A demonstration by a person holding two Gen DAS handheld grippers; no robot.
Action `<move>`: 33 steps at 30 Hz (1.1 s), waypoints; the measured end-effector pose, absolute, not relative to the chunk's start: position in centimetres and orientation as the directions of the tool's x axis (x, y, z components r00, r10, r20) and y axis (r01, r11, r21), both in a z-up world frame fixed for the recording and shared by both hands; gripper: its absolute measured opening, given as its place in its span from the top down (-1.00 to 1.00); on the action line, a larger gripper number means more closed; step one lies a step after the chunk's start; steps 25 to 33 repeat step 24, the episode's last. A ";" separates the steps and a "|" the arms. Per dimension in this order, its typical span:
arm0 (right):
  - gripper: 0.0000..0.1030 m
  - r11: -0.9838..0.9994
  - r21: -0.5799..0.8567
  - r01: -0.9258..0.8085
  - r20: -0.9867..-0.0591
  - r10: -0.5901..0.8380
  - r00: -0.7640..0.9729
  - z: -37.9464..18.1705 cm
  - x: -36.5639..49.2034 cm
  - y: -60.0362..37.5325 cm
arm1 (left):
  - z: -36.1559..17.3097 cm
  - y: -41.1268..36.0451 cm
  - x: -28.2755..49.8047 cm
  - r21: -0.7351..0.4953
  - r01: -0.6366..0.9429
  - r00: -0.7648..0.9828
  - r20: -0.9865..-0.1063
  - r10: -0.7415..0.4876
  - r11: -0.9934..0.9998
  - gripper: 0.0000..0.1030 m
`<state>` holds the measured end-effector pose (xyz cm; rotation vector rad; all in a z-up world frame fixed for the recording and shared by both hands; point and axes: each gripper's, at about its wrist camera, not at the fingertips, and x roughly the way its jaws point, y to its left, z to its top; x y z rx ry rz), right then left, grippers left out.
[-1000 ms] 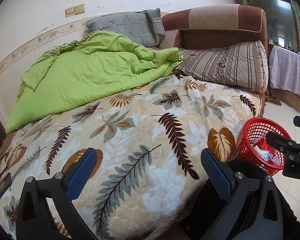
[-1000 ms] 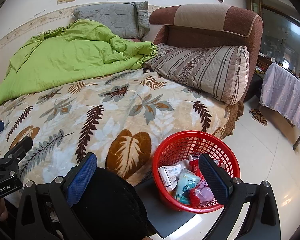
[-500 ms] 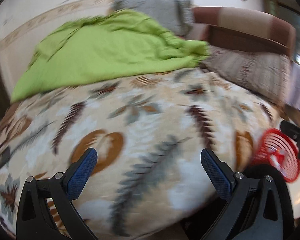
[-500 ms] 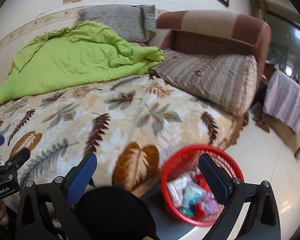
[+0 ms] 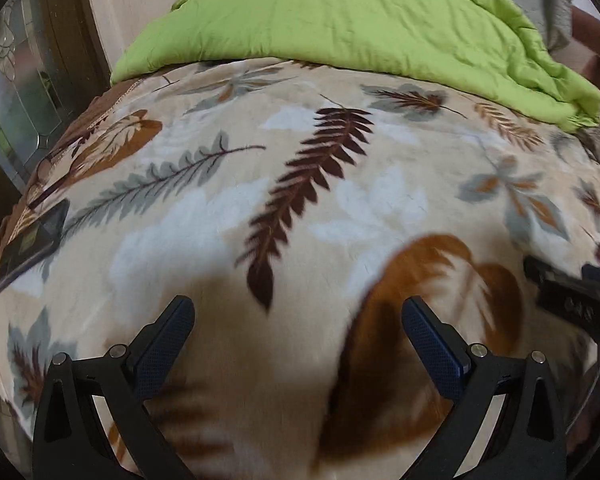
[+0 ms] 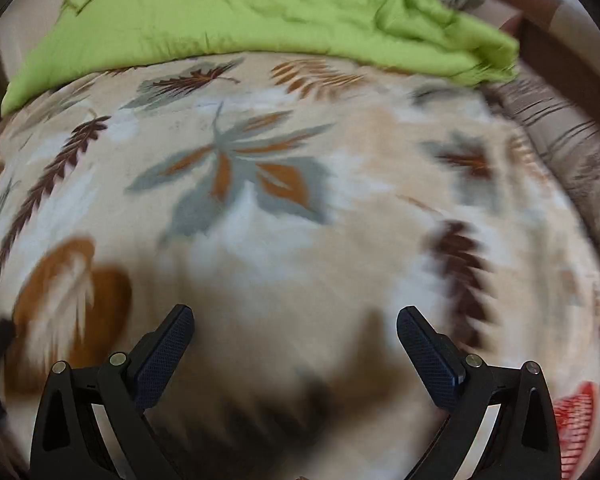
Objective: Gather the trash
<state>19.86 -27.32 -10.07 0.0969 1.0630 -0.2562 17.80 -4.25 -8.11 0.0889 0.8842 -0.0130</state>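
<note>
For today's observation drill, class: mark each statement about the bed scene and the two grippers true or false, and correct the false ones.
1. Both grippers are shut on trash. False: the left gripper and right gripper are open and hold nothing.
2. A green quilt lies at the far side of the leaf-print blanket. True.
3. The red basket sits on top of the quilt. False: it shows at the right wrist view's lower right edge, beyond the blanket.
4. A dark flat object lies near the blanket's left edge. True.
</note>
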 end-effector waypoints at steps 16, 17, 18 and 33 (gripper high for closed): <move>-1.00 0.955 0.000 0.295 -0.826 -0.166 0.539 -11.4 23.8 -26.9 | -9.0 -6.8 14.4 0.047 0.095 0.625 -0.780 -0.023 0.994 -1.00; -1.00 0.955 0.002 0.295 -0.826 -0.165 0.540 -11.4 23.8 -26.9 | -8.9 -6.7 15.1 0.047 0.094 0.625 -0.780 -0.022 0.994 -1.00; -1.00 0.955 0.005 0.296 -0.826 -0.163 0.540 -11.4 23.8 -26.9 | -8.9 -6.2 16.2 0.049 0.094 0.625 -0.780 -0.021 0.994 -1.00; -1.00 0.955 0.002 0.295 -0.826 -0.165 0.539 -11.3 24.0 -26.8 | -8.4 -5.8 16.4 0.047 0.095 0.625 -0.781 -0.023 0.994 -1.00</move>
